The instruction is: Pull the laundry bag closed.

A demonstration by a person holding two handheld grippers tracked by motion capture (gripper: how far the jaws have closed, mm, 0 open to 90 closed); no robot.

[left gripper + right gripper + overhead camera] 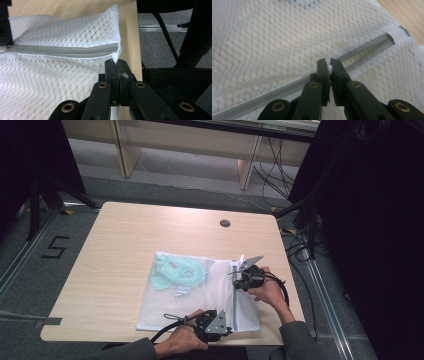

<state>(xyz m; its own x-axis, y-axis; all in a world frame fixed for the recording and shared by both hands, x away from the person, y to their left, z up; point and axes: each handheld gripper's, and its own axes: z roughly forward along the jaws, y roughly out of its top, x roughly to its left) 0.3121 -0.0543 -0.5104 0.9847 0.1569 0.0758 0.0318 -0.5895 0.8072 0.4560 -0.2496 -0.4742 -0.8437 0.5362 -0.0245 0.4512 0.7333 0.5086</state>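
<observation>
Left fingers (117,65) pinch mesh bag (200,295) corner; right fingers (329,65) clamp zipper pull (329,68).

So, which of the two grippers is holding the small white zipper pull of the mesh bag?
The right gripper, its jaws closed on the zipper pull. The left gripper pinches the mesh bag corner instead.

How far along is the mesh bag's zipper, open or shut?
Partly open. Near the left gripper the zipper teeth are meshed; past the right gripper, which pinches the white pull, the two rows are apart.
</observation>
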